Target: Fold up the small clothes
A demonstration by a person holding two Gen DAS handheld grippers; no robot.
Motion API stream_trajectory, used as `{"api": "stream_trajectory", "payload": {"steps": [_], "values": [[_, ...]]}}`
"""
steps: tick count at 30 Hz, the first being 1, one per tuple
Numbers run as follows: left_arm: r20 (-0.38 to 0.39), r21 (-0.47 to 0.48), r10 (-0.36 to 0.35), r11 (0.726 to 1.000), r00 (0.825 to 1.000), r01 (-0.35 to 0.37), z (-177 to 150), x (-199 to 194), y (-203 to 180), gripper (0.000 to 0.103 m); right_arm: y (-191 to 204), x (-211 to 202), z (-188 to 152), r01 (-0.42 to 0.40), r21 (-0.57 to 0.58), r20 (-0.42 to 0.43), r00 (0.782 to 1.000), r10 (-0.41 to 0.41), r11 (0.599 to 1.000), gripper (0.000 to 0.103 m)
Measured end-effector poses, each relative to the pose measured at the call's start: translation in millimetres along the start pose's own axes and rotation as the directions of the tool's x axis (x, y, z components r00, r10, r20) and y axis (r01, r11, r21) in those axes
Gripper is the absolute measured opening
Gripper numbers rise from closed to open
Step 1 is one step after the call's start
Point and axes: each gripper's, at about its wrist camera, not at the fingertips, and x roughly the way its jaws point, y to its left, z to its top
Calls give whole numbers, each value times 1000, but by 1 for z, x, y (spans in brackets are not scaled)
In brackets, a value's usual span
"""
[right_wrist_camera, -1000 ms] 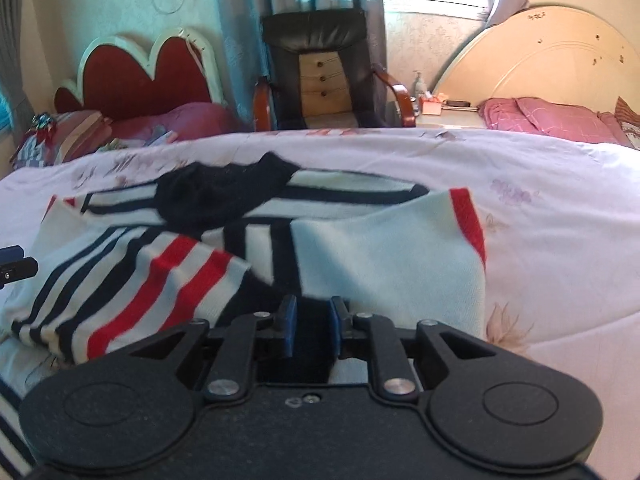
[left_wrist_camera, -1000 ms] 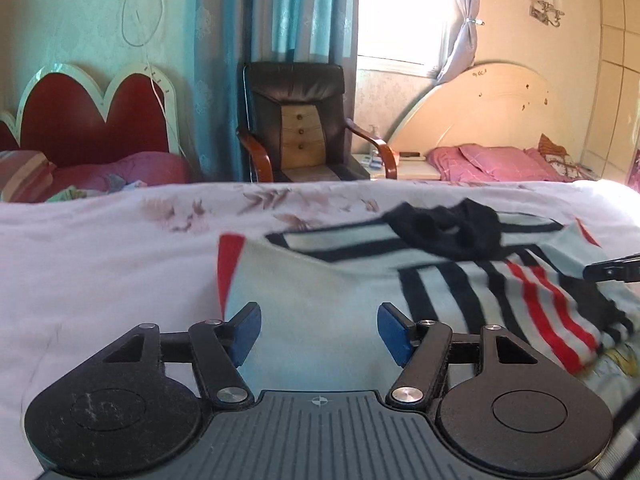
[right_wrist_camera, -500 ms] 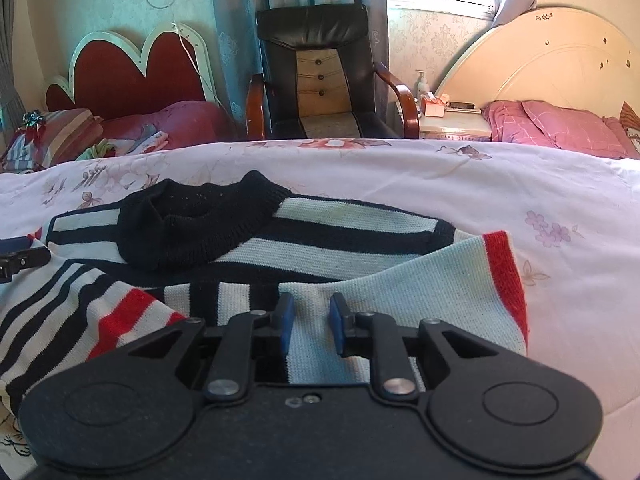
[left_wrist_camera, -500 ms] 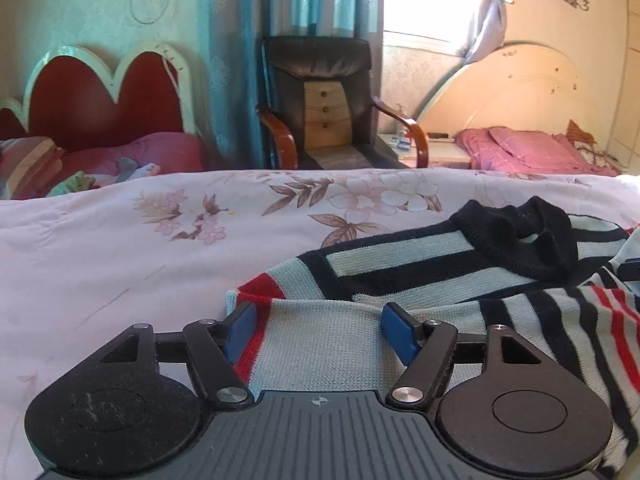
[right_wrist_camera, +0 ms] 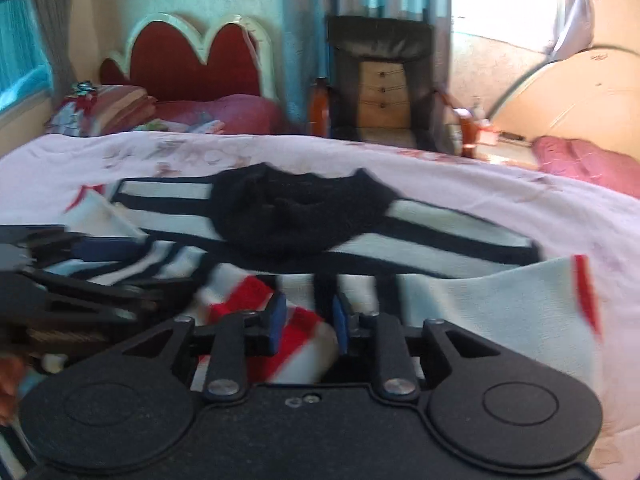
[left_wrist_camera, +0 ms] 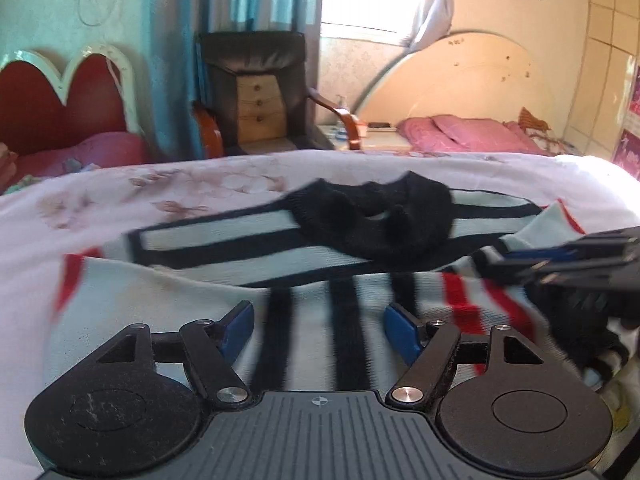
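A small striped sweater (left_wrist_camera: 224,240), pale with black and red stripes and a black collar (left_wrist_camera: 384,216), lies on the bed; it also shows in the right wrist view (right_wrist_camera: 460,240). My left gripper (left_wrist_camera: 318,330) is open, its blue pads over the sweater's lower part. My right gripper (right_wrist_camera: 308,318) has its jaws a little apart with a red-and-white fold of the sweater between them. The right gripper shows at the right of the left wrist view (left_wrist_camera: 560,260). The left gripper shows at the left of the right wrist view (right_wrist_camera: 80,256). Both views are motion-blurred.
The bed has a pale floral cover (left_wrist_camera: 120,200). Behind it stand a dark armchair (left_wrist_camera: 256,88), a red headboard (left_wrist_camera: 60,112), teal curtains and a second bed with pink pillows (left_wrist_camera: 460,136).
Both grippers have moved toward each other over the sweater. My right gripper's jaws have opened a little. The sweater's lower part has shifted.
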Motion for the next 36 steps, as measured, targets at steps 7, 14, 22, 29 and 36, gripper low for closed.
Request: {"api": "stream_trajectory", "payload": {"steps": [7, 14, 22, 29, 36], "values": [[3, -35, 6, 999, 1000, -5, 1, -9, 22, 72, -70, -20, -1, 42, 149, 11, 999, -44, 988, 20], [-1, -27, 47, 999, 999, -47, -4, 2, 4, 74, -124, -16, 6, 199, 241, 15, 978, -208, 950, 20], [28, -49, 63, 997, 998, -62, -4, -22, -1, 74, -146, -15, 2, 145, 281, -3, 989, -151, 949, 20], [8, -63, 98, 993, 995, -97, -41, -58, -11, 74, -135, -95, -54, 26, 236, 9, 1000, -29, 971, 17], [-11, -75, 162, 984, 987, -162, -47, -51, -21, 75, -123, -89, -88, 4, 212, -26, 1000, 1, 977, 20]]}}
